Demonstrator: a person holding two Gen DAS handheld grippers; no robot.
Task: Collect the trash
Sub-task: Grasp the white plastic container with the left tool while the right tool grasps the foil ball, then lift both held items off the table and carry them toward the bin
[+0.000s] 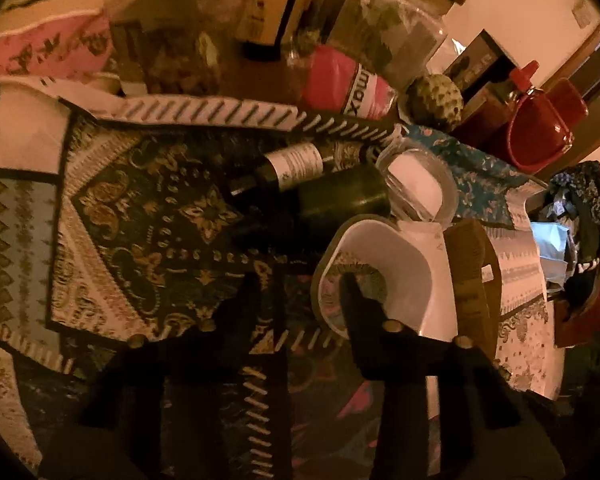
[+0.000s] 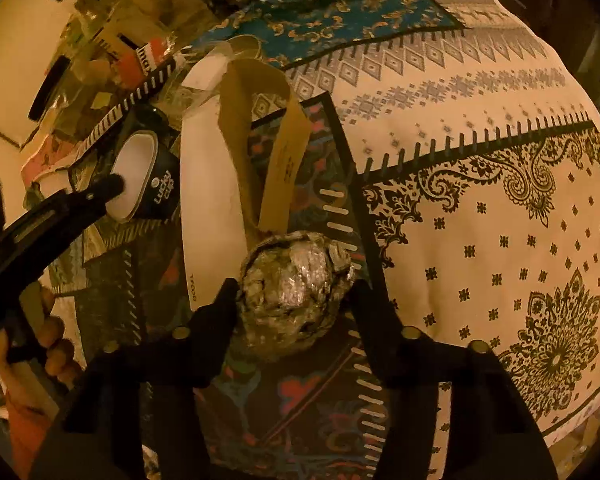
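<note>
You have a crumpled foil ball point(image 2: 296, 292), silver-grey with dark creases, between matte black gripper fingers point(image 2: 216, 320). Beneath it lies a dark cloth point(image 2: 300, 400) with red and teal floral motifs and a border of white dashes. To its right you see a cream cloth point(image 2: 500, 208) printed with black paisley, small black florets and a black mandala; grey diamond bands run along its upper edge. Above sits a teal cloth point(image 2: 332, 20) with gold scrolls. The paper cup point(image 2: 156, 176) is black outside, white inside, with white lettering. In the left wrist view, note the pink bottle point(image 1: 340, 80) with a white label and the red container point(image 1: 540, 132).
</note>
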